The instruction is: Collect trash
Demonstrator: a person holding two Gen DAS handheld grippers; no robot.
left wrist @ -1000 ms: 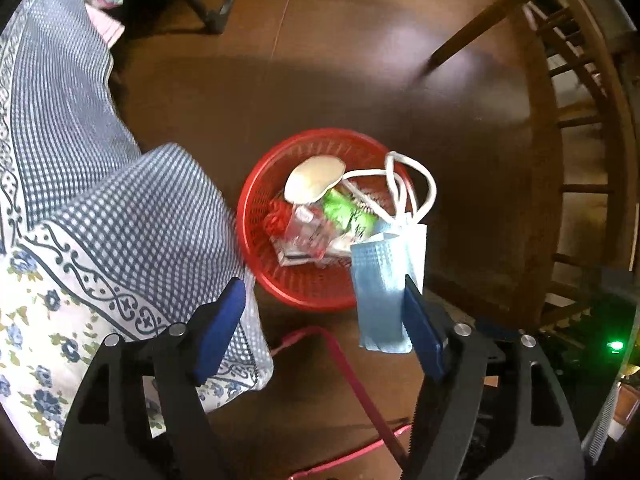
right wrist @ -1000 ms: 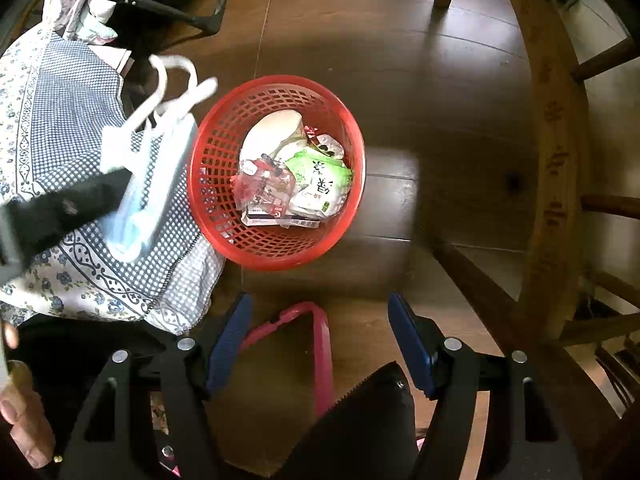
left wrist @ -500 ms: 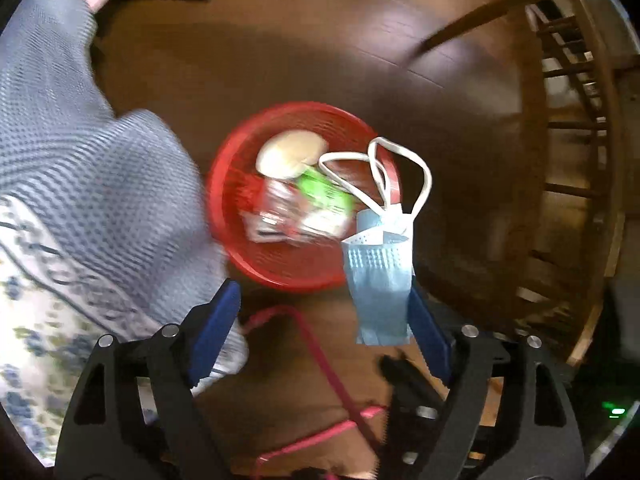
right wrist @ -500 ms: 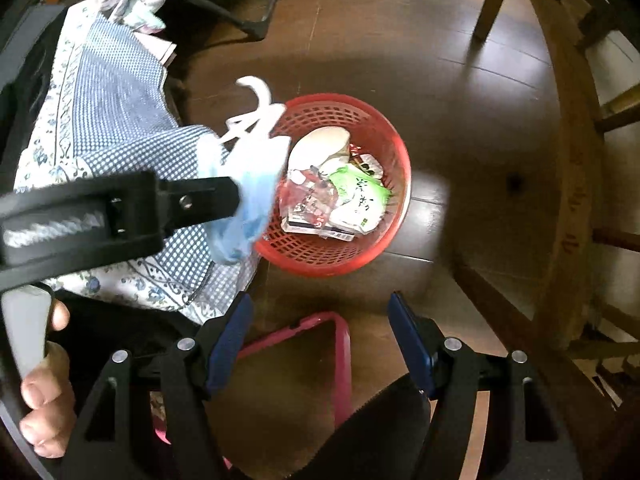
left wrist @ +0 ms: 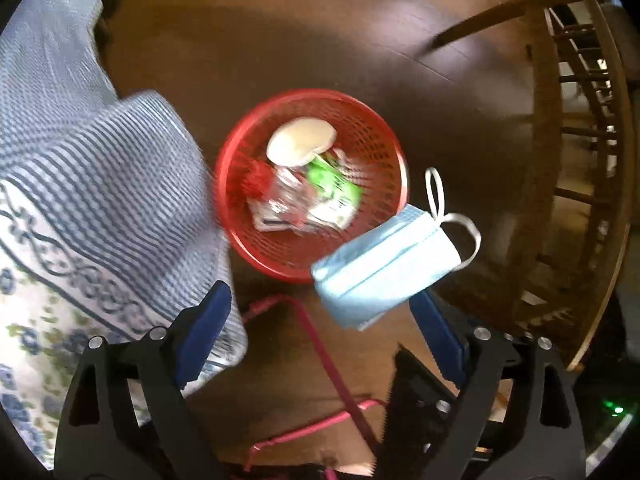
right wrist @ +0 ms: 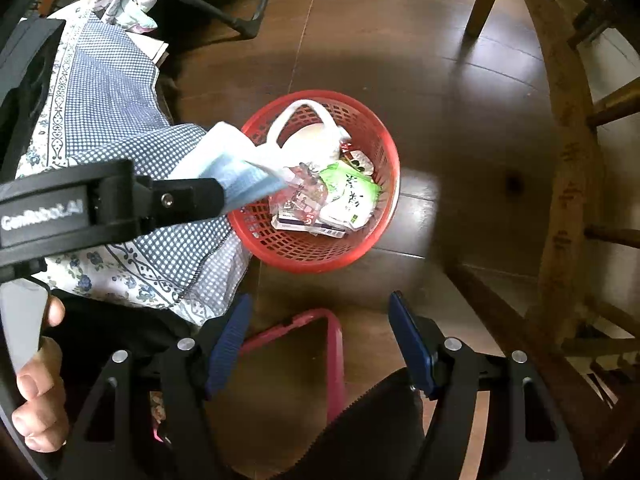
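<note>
A light blue face mask (left wrist: 384, 264) with white ear loops lies tilted against the right finger of my left gripper (left wrist: 316, 300). Its jaws are opening and the pads do not press on it. Below stands a red mesh basket (left wrist: 312, 94) on the dark wood floor, holding a green wrapper (left wrist: 332, 188), a pale round piece (left wrist: 302, 146) and clear packets. In the right wrist view the mask (right wrist: 236, 172) hangs off the left gripper's finger (right wrist: 180, 200) over the basket's (right wrist: 316, 264) left rim. My right gripper (right wrist: 320, 304) stands open and empty, nearer than the basket.
A blue checked cloth (left wrist: 100, 200) with a flowered border drapes left of the basket, touching its rim. A wooden chair (left wrist: 560, 160) curves along the right. A pink strap (right wrist: 332, 344) lies on the floor below the basket. A person's hand (right wrist: 40, 400) holds the left gripper's handle.
The left jaws have spread wider. The mask has tipped from hanging upright at the right finger to lying slanted. In the right view the left gripper has moved right, over the basket's rim.
</note>
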